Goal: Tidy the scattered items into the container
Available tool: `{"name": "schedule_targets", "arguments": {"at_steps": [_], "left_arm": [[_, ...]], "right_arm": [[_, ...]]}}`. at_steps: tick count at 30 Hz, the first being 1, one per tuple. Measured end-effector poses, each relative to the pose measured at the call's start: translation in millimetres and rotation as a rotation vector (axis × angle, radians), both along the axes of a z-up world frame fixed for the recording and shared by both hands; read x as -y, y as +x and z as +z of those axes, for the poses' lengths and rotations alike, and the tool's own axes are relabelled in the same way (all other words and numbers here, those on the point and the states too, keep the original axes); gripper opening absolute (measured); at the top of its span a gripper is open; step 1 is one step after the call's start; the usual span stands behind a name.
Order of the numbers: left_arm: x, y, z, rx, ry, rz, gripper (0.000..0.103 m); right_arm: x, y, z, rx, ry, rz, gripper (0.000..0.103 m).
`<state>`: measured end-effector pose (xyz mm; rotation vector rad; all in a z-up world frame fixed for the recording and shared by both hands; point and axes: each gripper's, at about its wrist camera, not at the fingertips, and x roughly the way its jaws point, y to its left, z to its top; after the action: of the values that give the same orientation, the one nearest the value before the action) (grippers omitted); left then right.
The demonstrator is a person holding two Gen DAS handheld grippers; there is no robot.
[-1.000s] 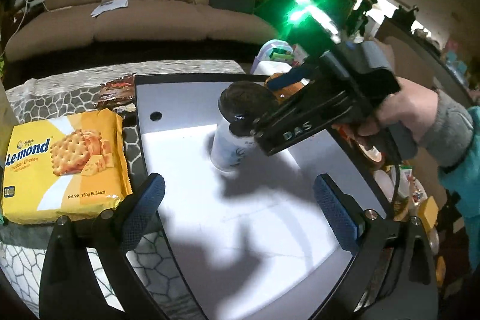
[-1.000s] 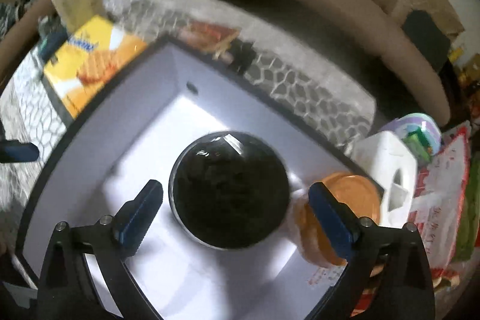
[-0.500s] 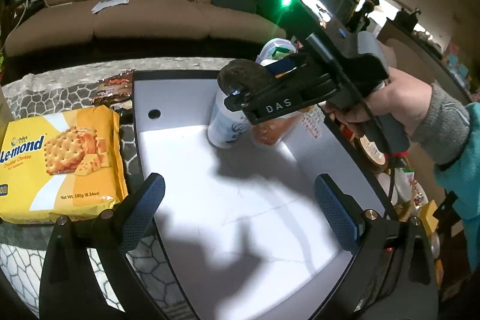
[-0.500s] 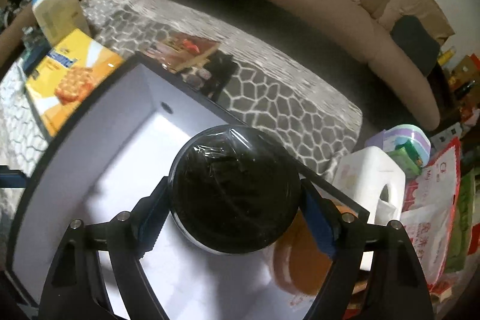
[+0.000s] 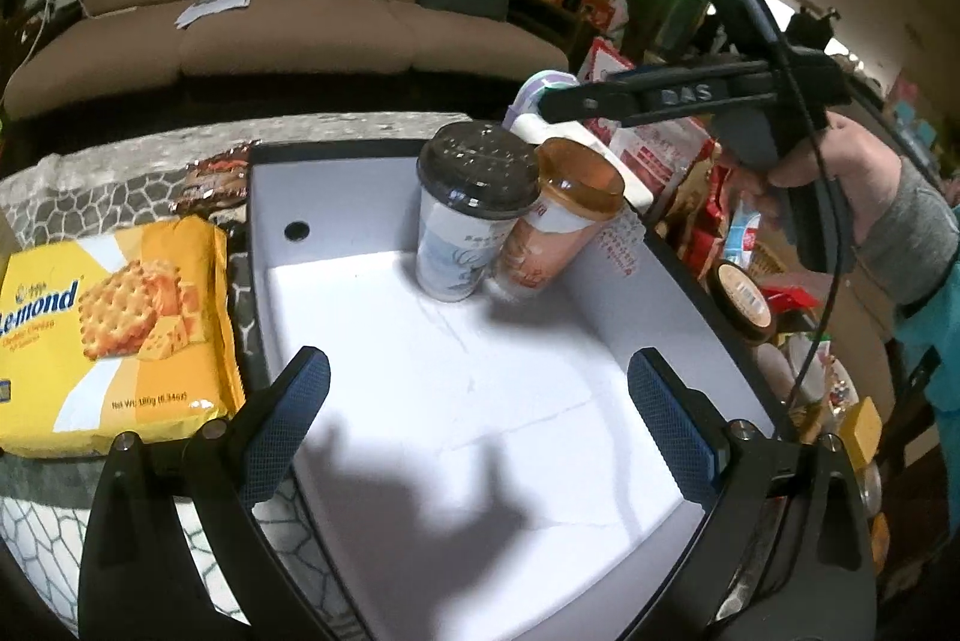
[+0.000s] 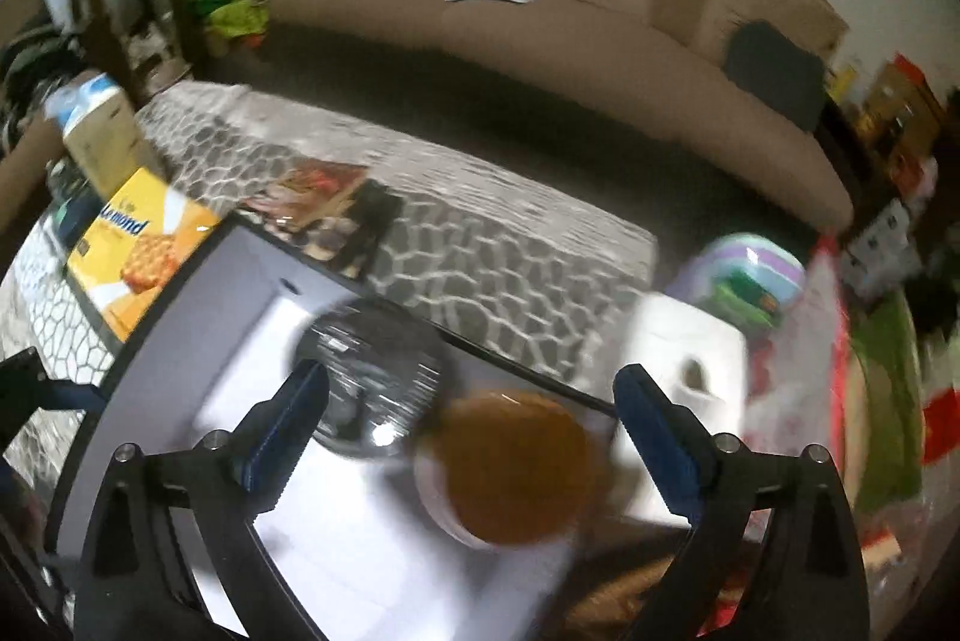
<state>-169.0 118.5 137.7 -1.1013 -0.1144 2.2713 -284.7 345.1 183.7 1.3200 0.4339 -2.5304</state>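
Observation:
A white container with a black rim sits on the patterned table. Inside, at its far side, a black-lidded cup stands upright, and an orange-lidded cup leans against it. My right gripper hangs above and behind the cups, held by a hand; its jaws are opening and hold nothing. From the right wrist, the black-lidded cup and orange-lidded cup lie blurred below the right gripper. My left gripper is open and empty over the container's near half. A yellow cracker pack lies left of the container.
A brown snack packet lies by the container's far left corner. A white object and a purple-lidded tub stand beyond the far right corner. Packets and a brown-lidded jar crowd the right side. A carton stands far left.
The right gripper closed on the black-lidded cup, carried it back beside the orange-lidded cup, then let go and rose up and to the right. The left gripper stayed put.

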Motion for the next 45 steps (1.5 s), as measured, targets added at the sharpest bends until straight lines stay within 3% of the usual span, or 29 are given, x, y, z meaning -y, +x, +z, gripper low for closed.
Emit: {"name": "schedule_targets", "arguments": {"at_steps": [4, 8, 12, 14, 16, 23, 39, 45], "left_arm": [[-3, 3, 3, 0.0, 0.011, -0.007, 0.1], [-5, 8, 0, -0.011, -0.015, -0.017, 0.1], [-4, 6, -3, 0.003, -0.016, -0.013, 0.1], [-1, 4, -3, 0.004, -0.011, -0.009, 0.1], [0, 1, -2, 0.004, -0.007, -0.001, 0.1], [-3, -11, -1, 0.004, -0.016, 0.014, 0.1], [-9, -11, -6, 0.028, -0.019, 0.012, 0.1], [-9, -14, -6, 0.035, -0.018, 0.015, 0.1]], "right_arm": [[0, 14, 0, -0.03, -0.029, 0.062, 0.099], [45, 13, -24, -0.009, 0.109, 0.152, 0.101], [71, 1, -49, 0.031, 0.209, 0.17, 0.101], [77, -4, -58, 0.045, 0.238, 0.169, 0.093], [79, -7, -63, 0.068, 0.215, 0.168, 0.083], [74, -15, -58, 0.108, 0.077, 0.115, 0.081], [88, -27, -60, 0.225, 0.185, 0.102, 0.081], [91, -22, -59, 0.186, 0.203, 0.119, 0.085]]}}
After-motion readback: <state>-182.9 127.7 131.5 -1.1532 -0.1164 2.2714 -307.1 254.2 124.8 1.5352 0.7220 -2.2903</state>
